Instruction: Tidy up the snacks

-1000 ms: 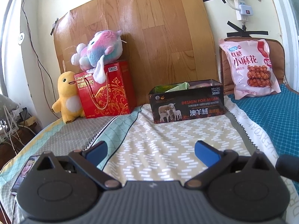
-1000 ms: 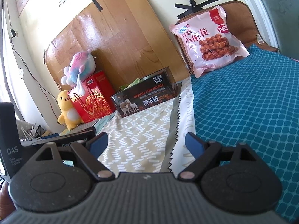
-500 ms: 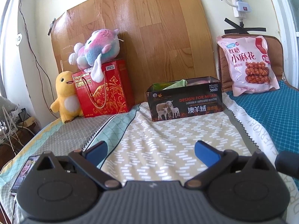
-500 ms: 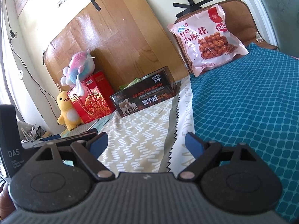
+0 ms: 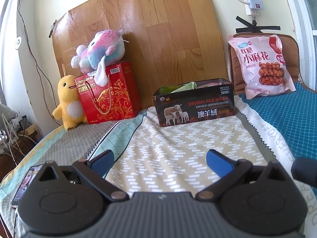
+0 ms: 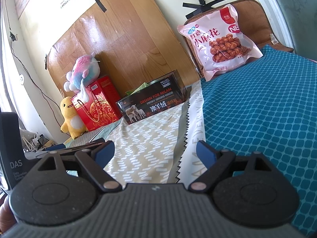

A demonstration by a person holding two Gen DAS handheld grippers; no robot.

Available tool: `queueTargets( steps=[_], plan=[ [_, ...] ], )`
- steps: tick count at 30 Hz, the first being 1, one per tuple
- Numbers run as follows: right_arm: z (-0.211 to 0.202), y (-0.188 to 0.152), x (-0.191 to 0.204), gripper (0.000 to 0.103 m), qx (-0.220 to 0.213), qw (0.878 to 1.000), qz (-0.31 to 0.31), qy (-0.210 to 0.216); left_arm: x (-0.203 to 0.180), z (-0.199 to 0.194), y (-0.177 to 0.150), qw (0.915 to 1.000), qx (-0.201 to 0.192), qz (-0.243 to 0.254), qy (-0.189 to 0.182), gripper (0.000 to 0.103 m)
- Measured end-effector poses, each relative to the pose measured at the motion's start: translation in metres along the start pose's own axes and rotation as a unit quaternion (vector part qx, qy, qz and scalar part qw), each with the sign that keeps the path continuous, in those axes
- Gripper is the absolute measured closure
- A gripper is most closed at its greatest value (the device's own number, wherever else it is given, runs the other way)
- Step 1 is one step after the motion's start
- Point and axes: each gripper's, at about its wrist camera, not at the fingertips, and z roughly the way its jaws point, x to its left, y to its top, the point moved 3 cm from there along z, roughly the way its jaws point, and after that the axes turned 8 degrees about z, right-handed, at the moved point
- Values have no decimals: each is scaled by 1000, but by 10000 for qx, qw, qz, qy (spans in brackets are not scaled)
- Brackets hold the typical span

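Your left gripper and right gripper both hover with jaws wide apart, holding nothing. The pink bag of fried dough twists leans on the brown cushion, not yet in the open black tin box, which already holds green packets. Nothing blocks the bed between them; the red gift box and plush toys stand aside.

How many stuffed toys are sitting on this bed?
2. A yellow duck plush stands at the far left beside the red gift box, and a pink-and-blue plush lies on top of that box. Others could be hidden behind the boxes.
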Motion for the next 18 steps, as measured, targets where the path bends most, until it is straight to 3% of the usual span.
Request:
queueTargets(
  steps=[18],
  plan=[
    [0, 0, -1, 12, 7, 10000, 3, 4, -1, 3, -1, 9999, 82, 78, -24, 0]
  ],
)
